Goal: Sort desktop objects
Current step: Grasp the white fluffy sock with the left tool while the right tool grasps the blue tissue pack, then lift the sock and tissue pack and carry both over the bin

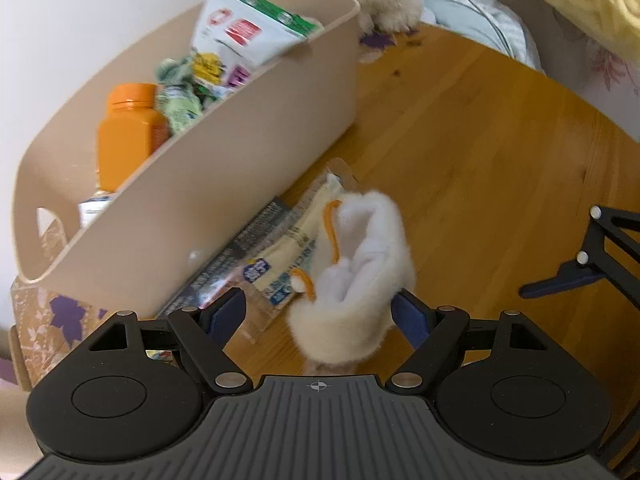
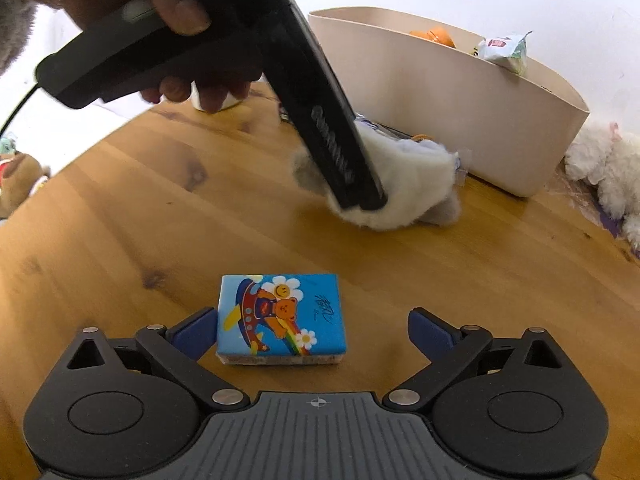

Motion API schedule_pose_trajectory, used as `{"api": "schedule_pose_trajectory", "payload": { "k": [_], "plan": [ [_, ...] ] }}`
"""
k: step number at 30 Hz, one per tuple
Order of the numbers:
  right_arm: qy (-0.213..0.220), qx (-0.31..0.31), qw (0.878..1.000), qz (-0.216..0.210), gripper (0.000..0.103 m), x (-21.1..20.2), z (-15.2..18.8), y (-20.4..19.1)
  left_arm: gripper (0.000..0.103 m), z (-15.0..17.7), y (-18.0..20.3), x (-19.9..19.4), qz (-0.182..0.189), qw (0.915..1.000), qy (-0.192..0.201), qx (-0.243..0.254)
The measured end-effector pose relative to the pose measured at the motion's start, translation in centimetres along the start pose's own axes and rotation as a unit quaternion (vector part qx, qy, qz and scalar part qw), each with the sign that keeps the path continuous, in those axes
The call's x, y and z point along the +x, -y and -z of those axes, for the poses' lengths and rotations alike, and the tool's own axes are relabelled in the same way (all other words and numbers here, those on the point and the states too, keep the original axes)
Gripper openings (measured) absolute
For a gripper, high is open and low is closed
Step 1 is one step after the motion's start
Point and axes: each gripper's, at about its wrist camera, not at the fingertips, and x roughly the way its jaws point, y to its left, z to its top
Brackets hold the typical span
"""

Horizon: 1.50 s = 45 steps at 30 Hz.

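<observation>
A white fluffy plush toy [image 1: 352, 280] with orange cords lies on the wooden table [image 1: 480, 140], partly on a flat printed packet [image 1: 276, 256] beside the beige bin [image 1: 240, 160]. My left gripper [image 1: 318, 314] is open around the plush, its right pad against the fur. In the right wrist view a hand holds that gripper [image 2: 328, 140] down over the plush [image 2: 416, 184]. A blue tissue pack [image 2: 280, 316] with a cartoon bear lies between the open fingers of my right gripper [image 2: 312, 332], close to the left pad.
The bin [image 2: 460, 112] holds an orange bottle [image 1: 130, 128], a white-green pouch [image 1: 248, 28] and small wrappers. Another white plush [image 2: 604, 172] lies past the bin's end. A brown toy [image 2: 16, 184] sits at the table's left edge. Bedding [image 1: 480, 20] lies behind the table.
</observation>
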Motion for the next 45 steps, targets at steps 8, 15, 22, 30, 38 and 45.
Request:
{"api": "schedule_pose_trajectory", "payload": {
  "k": [8,15,22,30,38,45],
  "plan": [
    [-0.003,0.018,0.999,0.031,0.091,0.7,0.1,1.7,0.064,0.1,1.0,2.0,0.016,0.9997,0.005,0.017],
    [0.002,0.031,0.999,0.041,0.071,0.6,-0.2,3.2,0.043,-0.1,1.1,2.6,0.042,0.9991,0.002,0.005],
    [0.001,0.030,0.999,0.044,0.060,0.4,-0.3,3.8,0.030,0.2,0.0,2.1,0.063,0.9972,0.009,-0.040],
    [0.017,0.045,0.998,0.049,0.060,-2.0,0.4,5.7,0.023,1.1,-0.6,0.3,0.065,0.9954,0.017,-0.069],
    [0.042,0.056,0.995,0.065,0.060,-4.7,-1.3,8.2,0.023,1.9,-1.0,-3.5,0.072,0.9935,0.048,-0.074],
    [0.080,0.054,0.991,0.088,0.060,-6.6,-4.2,11.1,0.023,2.4,-1.9,-6.9,0.072,0.9918,0.073,-0.076]
  ]
}}
